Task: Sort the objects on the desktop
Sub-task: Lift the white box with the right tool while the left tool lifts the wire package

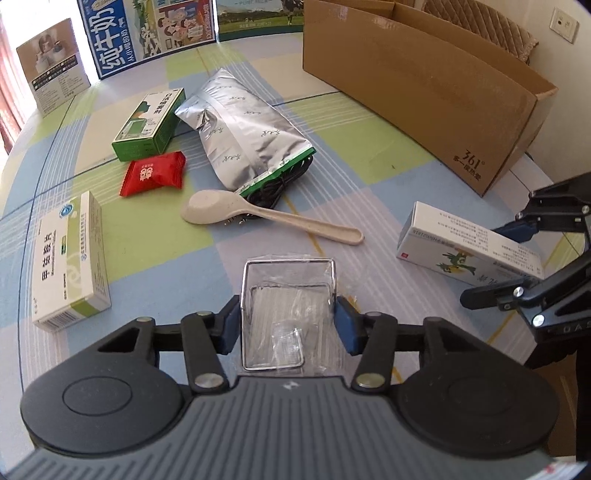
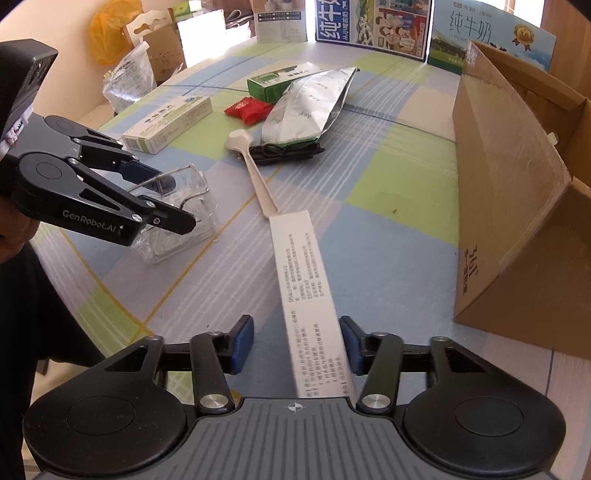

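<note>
My left gripper (image 1: pixel 286 323) has its blue pads against the sides of a clear plastic holder with a wire frame (image 1: pixel 288 299), which rests on the table; it also shows in the right wrist view (image 2: pixel 177 218). My right gripper (image 2: pixel 297 345) is open around a long white medicine box (image 2: pixel 310 299), also seen in the left wrist view (image 1: pixel 469 245); its left pad stands apart from the box. A beige spoon (image 1: pixel 266 216), silver foil bag (image 1: pixel 247 125), red snack packet (image 1: pixel 153 173), green box (image 1: pixel 149 123) and white-green box (image 1: pixel 70 262) lie on the checked tablecloth.
An open cardboard box (image 1: pixel 424 92) stands at the right; it also shows in the right wrist view (image 2: pixel 517 206). Milk cartons (image 1: pixel 147 29) line the far edge. A black cable (image 2: pixel 284 151) lies under the foil bag. Bags and boxes (image 2: pixel 129 77) sit beyond the table's left side.
</note>
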Motion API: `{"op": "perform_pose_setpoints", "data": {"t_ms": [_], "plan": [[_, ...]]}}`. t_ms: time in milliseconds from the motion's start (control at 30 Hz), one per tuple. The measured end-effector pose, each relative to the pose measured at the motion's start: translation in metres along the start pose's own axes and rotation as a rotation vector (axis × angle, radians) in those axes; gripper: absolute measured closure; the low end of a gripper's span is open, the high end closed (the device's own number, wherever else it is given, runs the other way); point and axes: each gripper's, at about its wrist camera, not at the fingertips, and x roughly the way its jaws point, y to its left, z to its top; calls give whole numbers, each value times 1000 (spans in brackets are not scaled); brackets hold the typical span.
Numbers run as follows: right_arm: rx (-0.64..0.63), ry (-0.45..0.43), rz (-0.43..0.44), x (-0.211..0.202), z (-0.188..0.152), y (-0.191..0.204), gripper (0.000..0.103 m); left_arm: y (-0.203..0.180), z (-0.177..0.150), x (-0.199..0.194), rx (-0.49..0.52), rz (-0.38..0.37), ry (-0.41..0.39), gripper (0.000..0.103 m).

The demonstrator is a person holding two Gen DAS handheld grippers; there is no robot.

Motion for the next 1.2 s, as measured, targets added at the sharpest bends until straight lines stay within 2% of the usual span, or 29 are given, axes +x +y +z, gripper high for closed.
{"op": "perform_pose_setpoints", "data": {"t_ms": [33,533,733,833,967,1000,1067,1200], "plan": [[3,3,-1,0,0,0,80,0,0,-1,-3,1,0,56],[9,-63,-44,-26,5,5,80,-13,1,-22,-1,9,-22,56],[-16,-33,-54,-15,2,8,79,-19,-3,-26,-3,5,-19,56],[-29,-29,-52,-8,2,10,72,-21,-6,-27,-6,0,-12,56],[-38,-18,-54,4,5,11,70,-22,-9,-27,-17,-3,-5,56],[-40,-10,-57,7,5,11,70,-22,-9,-26,-18,-3,-2,56],[-26,-7,-52,10,5,10,80,-22,-10,-23,-20,-3,3,56],[-10,-34,-50,-2,9,9,80,-21,-11,-22,-27,-8,10,56]]}}
